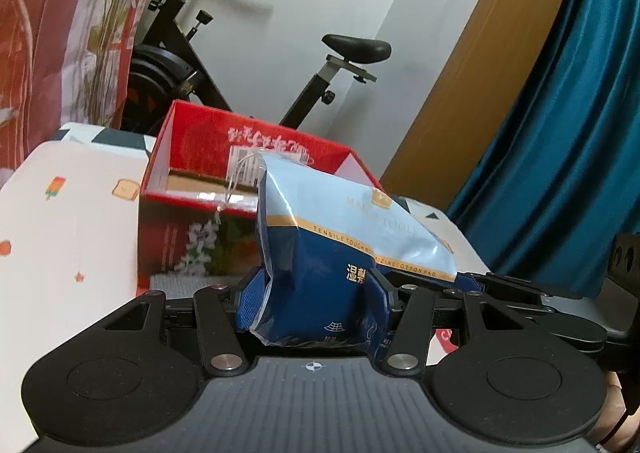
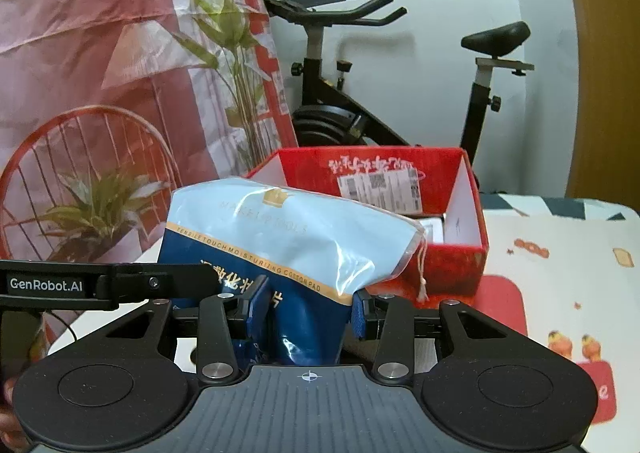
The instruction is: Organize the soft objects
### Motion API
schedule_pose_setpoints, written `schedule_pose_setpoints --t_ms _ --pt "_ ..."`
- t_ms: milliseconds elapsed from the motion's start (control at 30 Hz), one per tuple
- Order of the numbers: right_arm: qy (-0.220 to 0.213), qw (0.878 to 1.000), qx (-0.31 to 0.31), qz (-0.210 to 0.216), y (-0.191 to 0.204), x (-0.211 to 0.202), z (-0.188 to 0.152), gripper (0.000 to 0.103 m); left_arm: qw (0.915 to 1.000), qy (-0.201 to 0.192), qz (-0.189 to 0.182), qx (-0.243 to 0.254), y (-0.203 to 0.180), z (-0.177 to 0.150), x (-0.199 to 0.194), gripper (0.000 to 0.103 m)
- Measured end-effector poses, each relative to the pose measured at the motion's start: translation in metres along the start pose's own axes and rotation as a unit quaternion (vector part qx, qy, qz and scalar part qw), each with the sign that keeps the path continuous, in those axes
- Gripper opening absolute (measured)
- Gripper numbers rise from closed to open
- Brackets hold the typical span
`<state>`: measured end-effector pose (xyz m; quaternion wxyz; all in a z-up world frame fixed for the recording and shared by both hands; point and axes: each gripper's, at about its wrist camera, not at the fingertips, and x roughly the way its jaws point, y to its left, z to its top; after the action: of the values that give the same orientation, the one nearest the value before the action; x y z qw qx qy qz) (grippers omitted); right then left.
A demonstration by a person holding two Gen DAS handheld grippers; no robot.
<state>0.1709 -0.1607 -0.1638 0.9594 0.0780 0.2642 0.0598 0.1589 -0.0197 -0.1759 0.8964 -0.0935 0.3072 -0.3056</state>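
My two wrist views look forward, close behind their fingers; both share the pouch, red box and bike.

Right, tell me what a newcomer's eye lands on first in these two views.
First the blue and pale-blue cotton pad bag, front and centre, pinched at its lower end by the left tool and the right tool together. Just behind it sits the open red box on the printed tablecloth. Further back a black exercise bike stands against the white wall.
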Motion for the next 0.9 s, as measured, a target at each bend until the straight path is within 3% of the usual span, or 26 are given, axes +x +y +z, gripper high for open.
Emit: schedule_pose_setpoints --t_ms 900 --pt "-0.013 0.998 -0.052 0.013 -0.002 0.053 0.129 0.037 0.9991 -0.028 0.023 0.021 0.009 0.103 0.029 0.056"
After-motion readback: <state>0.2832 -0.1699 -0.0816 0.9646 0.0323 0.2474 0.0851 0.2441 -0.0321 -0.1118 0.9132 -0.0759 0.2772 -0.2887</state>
